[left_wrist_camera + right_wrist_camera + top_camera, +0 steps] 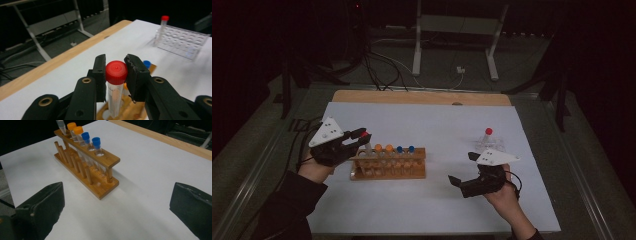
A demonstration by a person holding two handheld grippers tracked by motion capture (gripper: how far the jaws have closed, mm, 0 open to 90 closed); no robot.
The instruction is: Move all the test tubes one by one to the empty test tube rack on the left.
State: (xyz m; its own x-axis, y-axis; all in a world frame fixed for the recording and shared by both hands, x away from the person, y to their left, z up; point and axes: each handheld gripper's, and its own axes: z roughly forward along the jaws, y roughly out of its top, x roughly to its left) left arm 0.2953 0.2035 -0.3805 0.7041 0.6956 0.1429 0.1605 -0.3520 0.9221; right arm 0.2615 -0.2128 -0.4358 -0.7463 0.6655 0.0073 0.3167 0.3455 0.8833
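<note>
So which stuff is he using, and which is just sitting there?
In use: left gripper, red-capped tube, wooden rack, clear rack.
Just there: right gripper, orange-capped tubes, blue-capped tubes, cables on the floor.

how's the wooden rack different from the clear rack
The wooden rack is brown and carries orange-capped and blue-capped tubes; the clear rack is see-through plastic with one red-capped tube standing in it. The wooden rack sits by the left gripper, the clear rack beyond the right gripper. Both rest on the white sheet.

Dim high view, dark surroundings, soft blur.
</note>
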